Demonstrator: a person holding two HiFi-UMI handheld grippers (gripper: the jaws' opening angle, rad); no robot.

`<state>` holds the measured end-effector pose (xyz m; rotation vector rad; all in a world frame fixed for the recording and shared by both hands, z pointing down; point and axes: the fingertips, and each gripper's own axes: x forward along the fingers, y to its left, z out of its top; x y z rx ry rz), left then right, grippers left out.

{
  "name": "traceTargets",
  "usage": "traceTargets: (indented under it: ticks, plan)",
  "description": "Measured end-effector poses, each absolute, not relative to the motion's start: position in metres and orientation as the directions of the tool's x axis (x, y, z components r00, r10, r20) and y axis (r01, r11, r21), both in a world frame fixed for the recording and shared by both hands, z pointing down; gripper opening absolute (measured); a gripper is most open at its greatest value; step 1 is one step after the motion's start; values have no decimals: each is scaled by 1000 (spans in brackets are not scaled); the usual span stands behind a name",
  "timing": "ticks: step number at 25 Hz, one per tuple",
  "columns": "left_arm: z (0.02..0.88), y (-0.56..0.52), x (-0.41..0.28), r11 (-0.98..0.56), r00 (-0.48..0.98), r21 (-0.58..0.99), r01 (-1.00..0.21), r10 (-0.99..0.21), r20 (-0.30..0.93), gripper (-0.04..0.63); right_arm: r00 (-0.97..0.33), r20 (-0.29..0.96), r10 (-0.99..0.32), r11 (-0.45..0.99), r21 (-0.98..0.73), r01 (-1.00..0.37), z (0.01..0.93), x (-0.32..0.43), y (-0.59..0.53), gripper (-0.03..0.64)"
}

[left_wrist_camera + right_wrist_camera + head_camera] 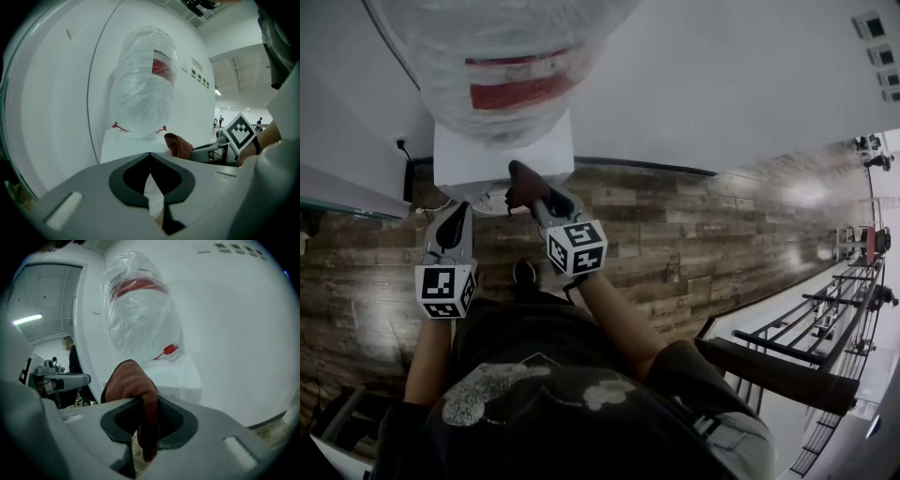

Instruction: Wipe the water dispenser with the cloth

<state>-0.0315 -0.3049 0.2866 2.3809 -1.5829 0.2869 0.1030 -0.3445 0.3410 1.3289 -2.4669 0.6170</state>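
While the person is standing right up against the water dispenser (502,155), I am seeing only its white top from above; the front below is hiding under that top edge. The bottle (502,56) on it is wearing a crinkled clear wrap that is blurring its red label, and its upper end is running out of the picture. The right claw (140,401) is pinching the brown cloth (131,380), with a fold hanging down between the jaws, and is holding it at the dispenser's front edge; whether the cloth is touching the casing I cannot tell. The left claw (150,157) is hanging just beside it, jaws meeting at the tips with nothing between them. A white wall (722,84) is crowding the dispenser from behind. Wooden floor (675,234) is lying open to the right, with a railing (825,319) well apart.
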Motion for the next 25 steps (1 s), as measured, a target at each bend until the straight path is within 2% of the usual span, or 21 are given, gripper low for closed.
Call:
traceTargets:
  ticks: [14,25]
  plan:
    - [287,-309,8,-384,395,97,-918,-869,297,18,-418,417,-807,337,-256,-906,353,196,-355,63]
    - [273,-282,-10,-402,415,104,-910,-875,249,18,-301,368,-880,225,-236,-945,336,221,-324,63]
